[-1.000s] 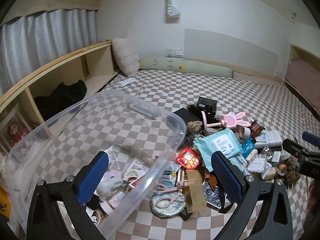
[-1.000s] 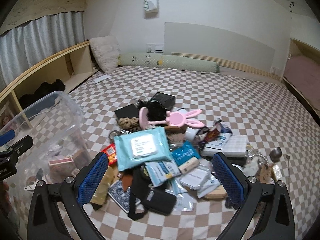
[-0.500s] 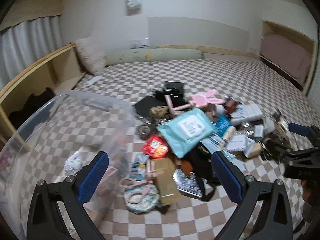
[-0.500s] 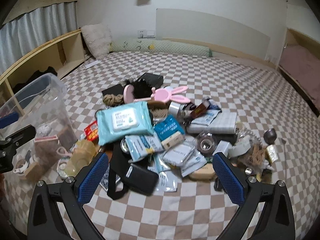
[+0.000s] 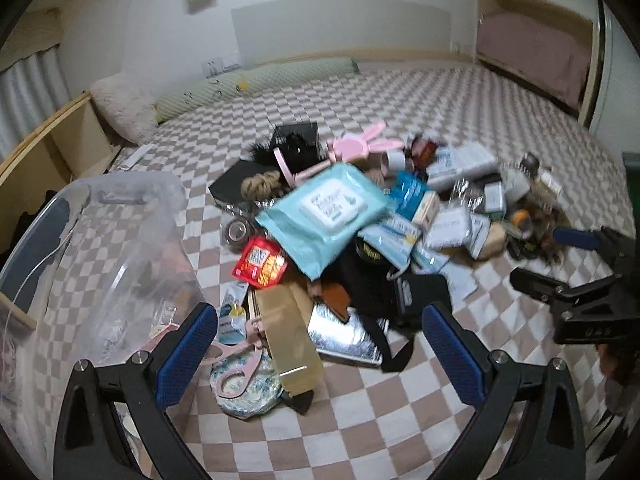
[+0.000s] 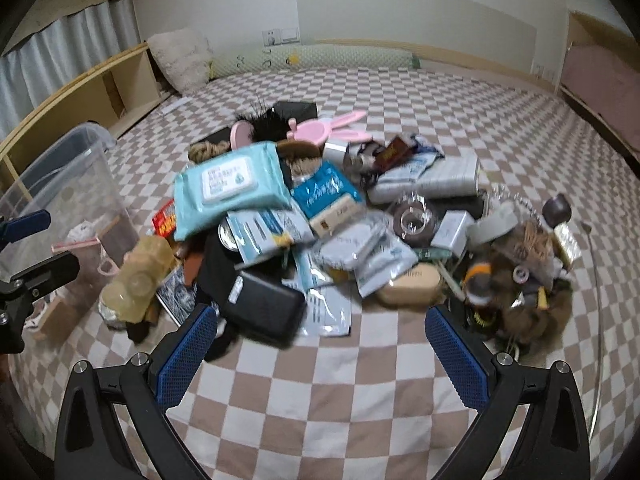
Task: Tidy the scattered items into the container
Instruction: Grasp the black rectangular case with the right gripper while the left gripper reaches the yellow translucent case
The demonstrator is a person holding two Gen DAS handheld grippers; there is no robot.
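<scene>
A heap of small items lies on the checked bed cover: a blue wet-wipes pack (image 5: 328, 216) (image 6: 228, 186), a pink rabbit mirror (image 5: 360, 146) (image 6: 328, 128), a red snack packet (image 5: 260, 262), a gold wrapped packet (image 5: 290, 340), pink scissors (image 5: 236, 364) and a black pouch (image 6: 262, 308). The clear plastic container (image 5: 92, 248) (image 6: 60, 184) stands left of the heap with a few items inside. My left gripper (image 5: 320, 352) is open and empty above the heap's near edge. My right gripper (image 6: 322, 356) is open and empty over the cover in front of the heap.
A wooden shelf unit (image 5: 48, 148) runs along the left side. A fluffy pillow (image 6: 182, 58) and a long green bolster (image 6: 320, 58) lie at the far end. Bare checked cover (image 6: 320, 400) lies in front of the heap.
My left gripper has swung right, away from over the container to the heap. My right gripper has moved closer to the heap and a little right. Both stayed open.
</scene>
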